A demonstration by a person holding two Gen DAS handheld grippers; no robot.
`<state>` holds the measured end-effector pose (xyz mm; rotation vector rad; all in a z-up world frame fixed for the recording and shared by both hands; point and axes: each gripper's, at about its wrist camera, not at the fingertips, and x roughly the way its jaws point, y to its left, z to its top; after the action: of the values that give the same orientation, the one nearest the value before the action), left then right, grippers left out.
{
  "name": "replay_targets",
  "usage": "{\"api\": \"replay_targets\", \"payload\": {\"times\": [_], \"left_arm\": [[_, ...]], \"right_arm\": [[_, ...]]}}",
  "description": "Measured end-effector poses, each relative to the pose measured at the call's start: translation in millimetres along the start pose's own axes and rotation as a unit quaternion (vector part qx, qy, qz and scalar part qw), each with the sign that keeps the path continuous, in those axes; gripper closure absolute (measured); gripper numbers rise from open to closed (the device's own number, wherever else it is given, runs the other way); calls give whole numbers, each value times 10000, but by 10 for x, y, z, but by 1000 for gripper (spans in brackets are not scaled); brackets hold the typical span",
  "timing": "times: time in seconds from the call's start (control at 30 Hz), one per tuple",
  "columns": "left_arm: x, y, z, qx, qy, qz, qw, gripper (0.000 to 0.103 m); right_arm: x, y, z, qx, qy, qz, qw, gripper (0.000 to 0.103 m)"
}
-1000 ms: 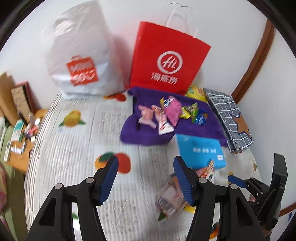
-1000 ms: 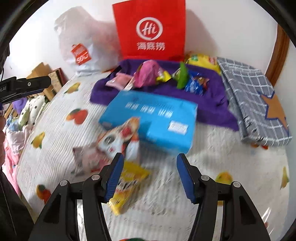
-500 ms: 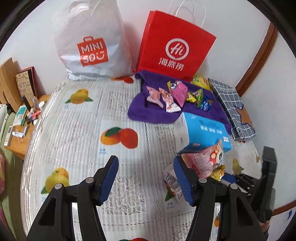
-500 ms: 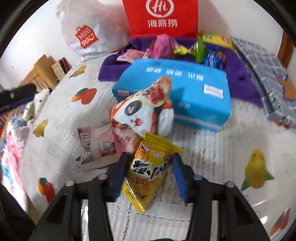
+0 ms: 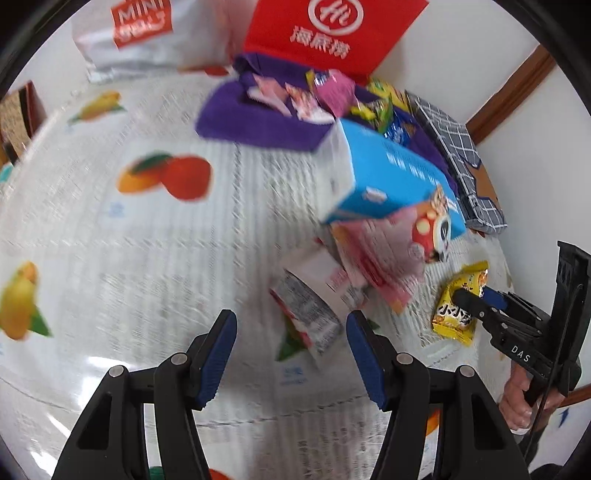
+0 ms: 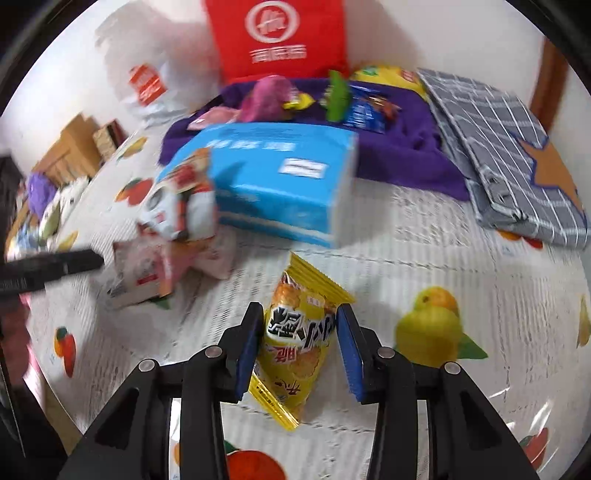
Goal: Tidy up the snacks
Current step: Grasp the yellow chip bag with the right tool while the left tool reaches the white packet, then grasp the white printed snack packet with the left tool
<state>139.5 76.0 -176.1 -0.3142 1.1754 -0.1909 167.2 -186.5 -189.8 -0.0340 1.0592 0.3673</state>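
My right gripper is shut on a yellow snack packet, which bulges between the blue pads; it also shows in the left wrist view. My left gripper is open and empty, just short of a white and red snack packet lying on the cloth. A pink cartoon packet leans on a blue box. Several small snacks lie on a purple cloth behind the box.
A red paper bag and a white MINISO bag stand against the back wall. A grey checked pouch lies at the right. The fruit-print tablecloth covers the table; its left edge drops to a cluttered shelf.
My right gripper has closed on the yellow packet, which now sits clear of the pile. My left gripper has moved forward and down toward the white and red packet.
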Motion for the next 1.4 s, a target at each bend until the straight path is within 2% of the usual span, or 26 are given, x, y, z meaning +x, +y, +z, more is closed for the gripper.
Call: {"api": "replay_targets", "payload": {"times": [0.07, 0.13, 0.2, 0.33, 0.47, 0.63, 0.77, 0.83, 0.93, 1.07, 1.13, 1.17, 1.2, 1.23, 1.4], "left_arm": [[68, -37, -19, -56, 60, -67, 9999, 43], [99, -111, -28, -22, -22, -7, 10000, 35], [153, -203, -8, 40, -16, 82, 10000, 31], [258, -397, 42, 303, -131, 621, 9975, 30], [349, -538, 69, 642, -299, 1270, 9894, 30], [309, -465, -27, 953, -275, 1543, 9830, 31], [232, -253, -84, 803, -318, 1568, 9839, 31], [234, -199, -70, 757, -367, 1543, 9844, 31], [294, -267, -14, 984, -446, 1517, 9825, 31], [378, -394, 62, 1464, -579, 1511, 9759, 31], [396, -409, 90, 1531, -593, 1460, 9756, 32], [404, -406, 108, 1517, -582, 1391, 9769, 34], [399, -404, 117, 1505, -580, 1265, 9788, 42], [393, -409, 110, 1529, -611, 1289, 9779, 44], [298, -371, -52, 1555, -714, 1294, 9767, 46]], "right_arm": [[-30, -48, -18, 21, -36, 34, 10000, 59], [-63, -82, -59, 27, -84, 62, 9999, 57], [-77, -109, -102, 32, -94, 95, 9999, 55], [-109, -163, -179, 91, -152, 200, 9996, 55], [-121, -228, -207, 199, -213, 271, 9992, 55], [-130, -246, -236, 201, -245, 279, 9991, 55], [-176, -259, -283, 171, -315, 246, 9991, 54], [-174, -260, -290, 188, -335, 262, 9989, 50], [-144, -219, -271, 144, -328, 270, 9990, 48], [-110, -139, -249, -60, -344, 183, 9992, 44], [-76, -125, -246, -97, -338, 119, 9993, 43], [-55, -125, -241, -93, -329, 106, 9994, 43], [-37, -127, -237, -68, -326, 104, 9994, 42], [-18, -132, -231, -12, -330, 105, 9994, 41], [32, -148, -201, 132, -340, 64, 9993, 41]]}}
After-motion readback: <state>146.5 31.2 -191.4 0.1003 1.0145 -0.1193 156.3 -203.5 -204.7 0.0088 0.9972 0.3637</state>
